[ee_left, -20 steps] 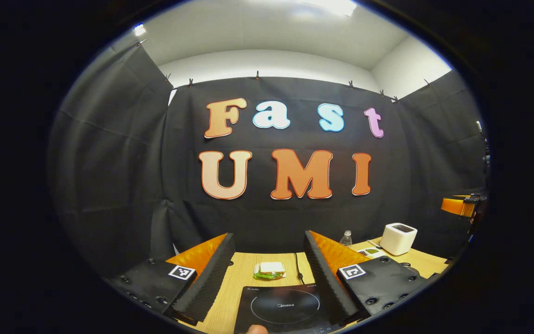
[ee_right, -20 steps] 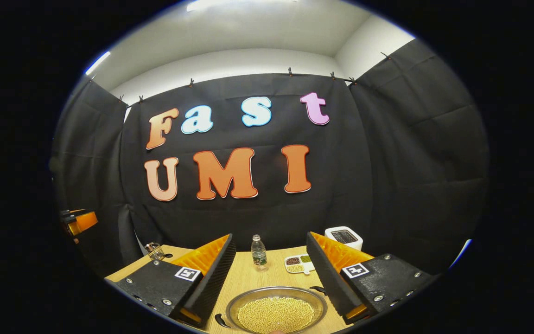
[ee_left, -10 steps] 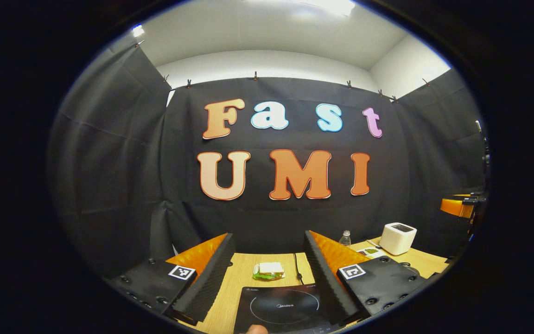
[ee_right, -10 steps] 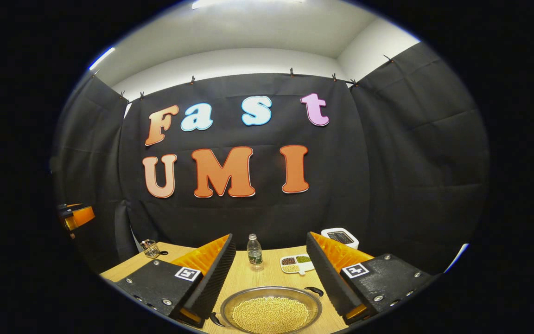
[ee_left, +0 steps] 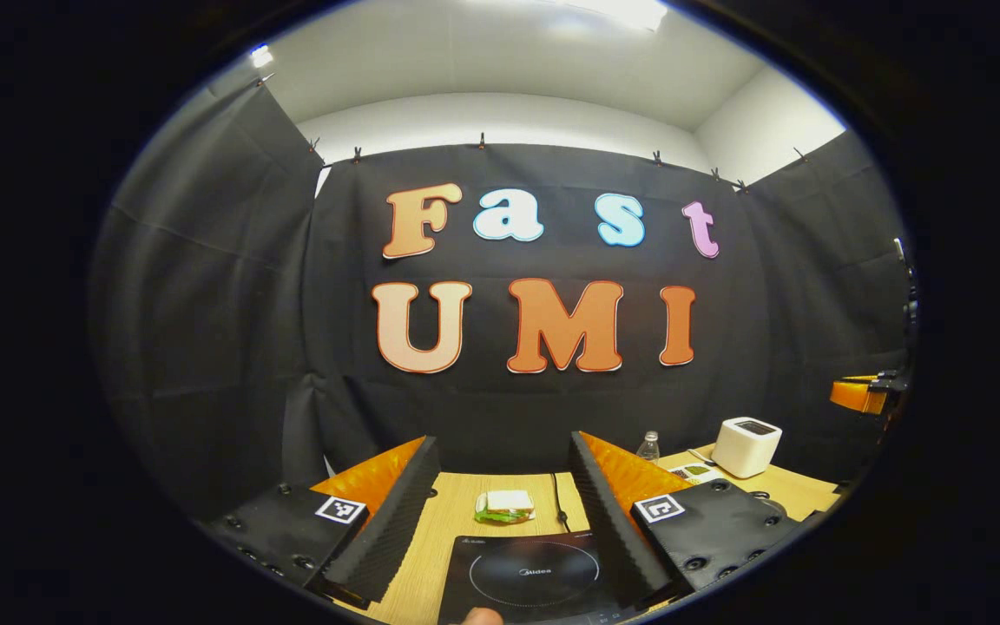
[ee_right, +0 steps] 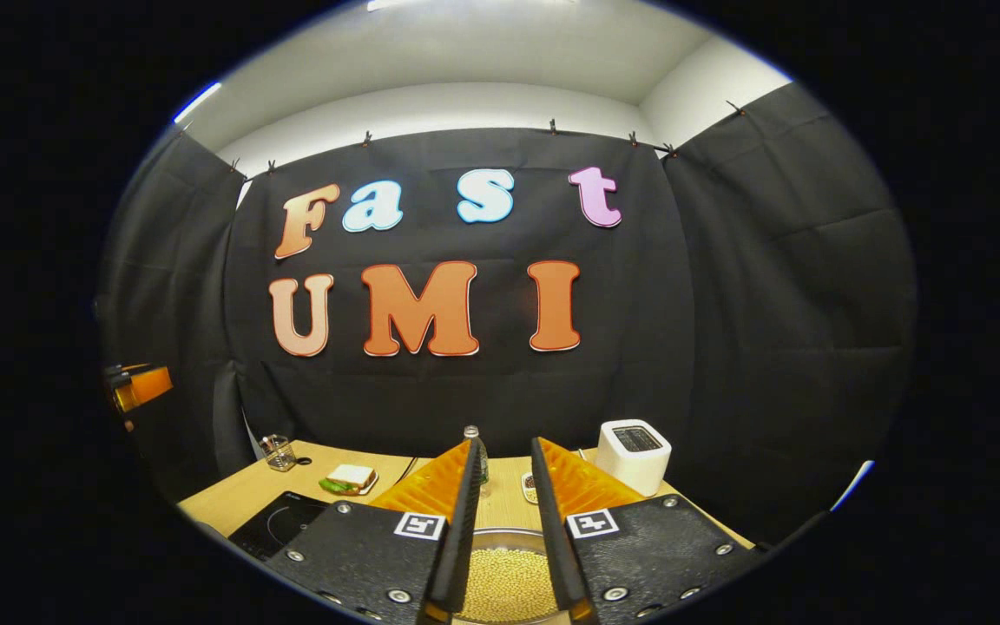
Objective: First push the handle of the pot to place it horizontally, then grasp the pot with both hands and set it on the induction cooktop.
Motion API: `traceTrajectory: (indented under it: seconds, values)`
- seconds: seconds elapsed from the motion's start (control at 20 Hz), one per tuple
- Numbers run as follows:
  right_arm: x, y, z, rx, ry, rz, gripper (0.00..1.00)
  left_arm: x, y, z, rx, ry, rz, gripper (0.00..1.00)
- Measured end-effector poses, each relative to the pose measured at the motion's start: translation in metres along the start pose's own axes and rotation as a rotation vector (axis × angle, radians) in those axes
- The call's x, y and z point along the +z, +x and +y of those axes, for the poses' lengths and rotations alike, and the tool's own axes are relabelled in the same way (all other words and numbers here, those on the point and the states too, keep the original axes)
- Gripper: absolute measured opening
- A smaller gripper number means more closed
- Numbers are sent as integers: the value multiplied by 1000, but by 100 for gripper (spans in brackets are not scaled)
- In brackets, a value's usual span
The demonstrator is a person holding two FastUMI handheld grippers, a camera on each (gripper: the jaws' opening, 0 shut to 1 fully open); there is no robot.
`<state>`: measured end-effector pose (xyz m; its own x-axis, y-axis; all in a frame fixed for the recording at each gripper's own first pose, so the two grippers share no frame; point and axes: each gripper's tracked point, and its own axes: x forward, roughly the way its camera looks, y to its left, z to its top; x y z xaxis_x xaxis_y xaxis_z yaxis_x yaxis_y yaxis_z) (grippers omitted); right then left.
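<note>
Wooden table [ee_left: 457, 521] is carrying the induction cooktop [ee_left: 535, 577] at lower centre between your wide-open left gripper [ee_left: 500, 512]. Your right gripper [ee_right: 504, 512] is showing a narrow gap above the pot [ee_right: 500, 582], gripping nothing.

1. Black cloth [ee_left: 205, 286] is hanging on three sides of the booth, creasing in long folds.
2. Small clips [ee_left: 482, 139] are pinning the cloth's top edge along the back.
3. A white wall [ee_left: 500, 117] is showing above the cloth, running up to a white ceiling [ee_right: 465, 48].
4. A ceiling light [ee_left: 626, 10] is glowing bright overhead in the left gripper view; a narrow strip light [ee_right: 197, 101] is shining at the upper left of the right gripper view.
5. A light wooden table [ee_right: 231, 490] is standing against the back cloth, its grain running away from the camera.
6. The floor is lying out of sight.
</note>
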<state>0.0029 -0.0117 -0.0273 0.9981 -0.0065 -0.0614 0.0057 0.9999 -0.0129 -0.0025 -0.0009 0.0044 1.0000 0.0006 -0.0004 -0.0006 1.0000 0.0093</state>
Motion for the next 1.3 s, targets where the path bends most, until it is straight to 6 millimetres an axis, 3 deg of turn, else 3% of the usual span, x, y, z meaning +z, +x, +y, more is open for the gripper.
traceTrajectory:
  seconds: [0.05, 0.2, 0.4, 1.3]
  values:
    - [-4, 0, 5, 13, -6, 8, 35, 0, 0, 0, -2, -2, 1, 97]
    - [-16, -1, 16, 45, -30, 34, 16, -2, 0, 0, -5, -3, 6, 97]
    - [-28, -4, 20, 56, -21, 55, 1, -2, 0, 1, -6, 1, 7, 97]
    - [-141, -35, 49, 135, -47, 265, 0, -16, -6, 10, 6, 3, 38, 97]
